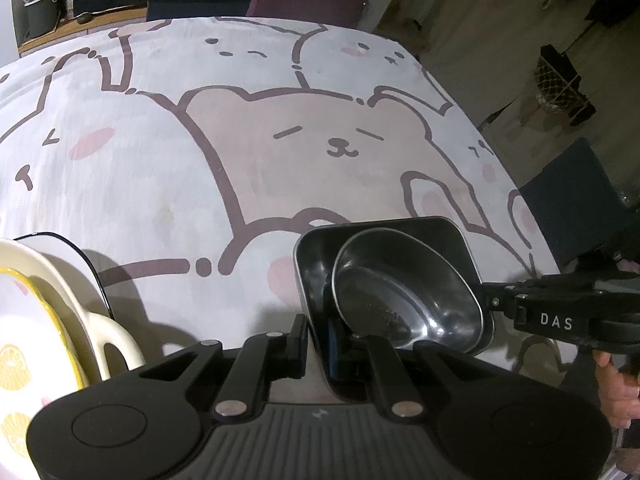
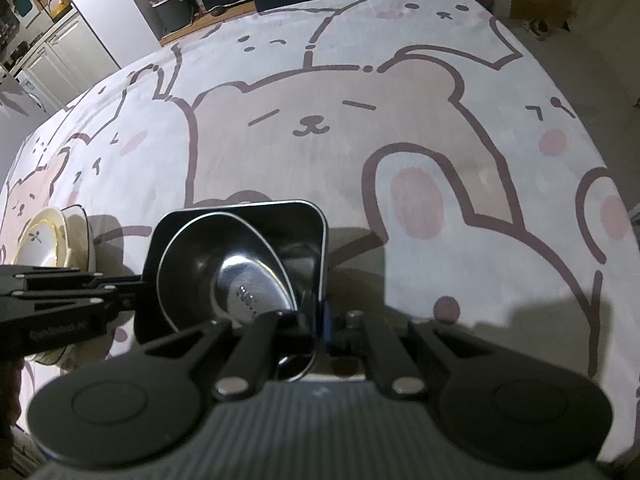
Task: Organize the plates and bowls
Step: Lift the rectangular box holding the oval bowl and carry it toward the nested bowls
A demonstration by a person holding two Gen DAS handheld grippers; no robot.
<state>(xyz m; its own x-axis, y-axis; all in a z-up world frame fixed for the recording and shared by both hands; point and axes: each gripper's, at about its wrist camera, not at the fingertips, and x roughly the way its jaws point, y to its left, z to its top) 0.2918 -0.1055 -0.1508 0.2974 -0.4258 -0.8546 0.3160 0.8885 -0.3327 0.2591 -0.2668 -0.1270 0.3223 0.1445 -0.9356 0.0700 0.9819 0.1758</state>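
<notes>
You had the stacked plates [image 1: 36, 320] at far left. Your left gripper [image 1: 316, 344] and right gripper [image 2: 322, 320], marked "DAS", each pinched the black square dish [image 1: 316, 256] holding 1 steel bowl [image 1: 404, 292] over the bear-print cloth [image 1: 240, 152].

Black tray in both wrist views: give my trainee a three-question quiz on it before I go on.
1. True or false: the bowl lies inside the tray.
2. How many tongs grip the tray? A none, B one, C two.
3. Fill in: in the left wrist view, the plates stand to the tray's ____.
Key: 1 true. 2 C: left tongs and right tongs, on opposite walls. 3 left.
</notes>
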